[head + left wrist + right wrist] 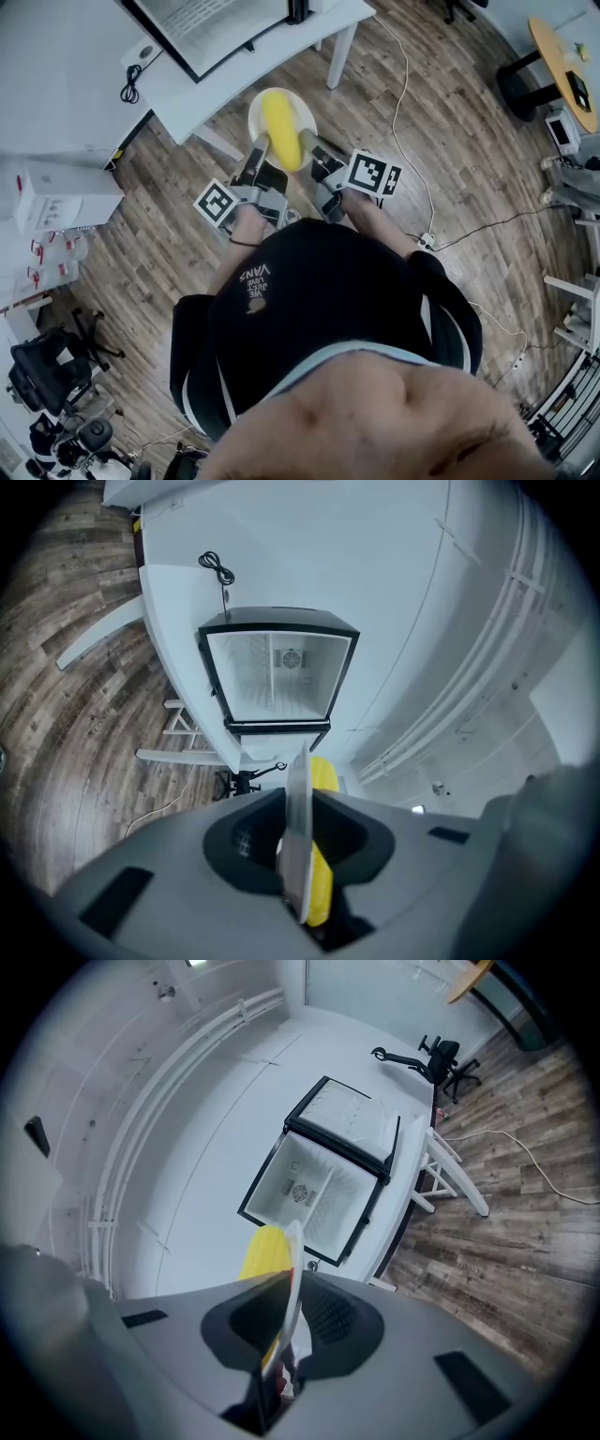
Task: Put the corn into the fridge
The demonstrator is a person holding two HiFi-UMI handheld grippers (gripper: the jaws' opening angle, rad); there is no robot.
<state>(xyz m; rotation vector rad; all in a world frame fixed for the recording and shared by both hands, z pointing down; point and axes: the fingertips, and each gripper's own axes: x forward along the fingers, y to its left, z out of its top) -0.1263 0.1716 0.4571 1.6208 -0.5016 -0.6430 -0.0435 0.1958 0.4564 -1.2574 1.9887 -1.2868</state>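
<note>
You had the left hand-held gripper [257, 148] and right hand-held gripper [312, 148] each pinched shut on opposite edges of the plate [265, 101]. I'd guess that was to keep it level so the corn [281, 129] couldn't roll. The corn lay on that plate, in the air, just short of the open fridge [277, 672] on the tabletop [197, 89]. The plate was thin, smooth, round and white, and the corn was a bumpy yellow cylinder.

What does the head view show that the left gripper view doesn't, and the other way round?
Only the head view: the left gripper and right gripper together, gripping opposite edges of the plate, and the person's black shirt. Only the left gripper view: straight into the open fridge to its back wall. Both: plate and yellow corn.
</note>
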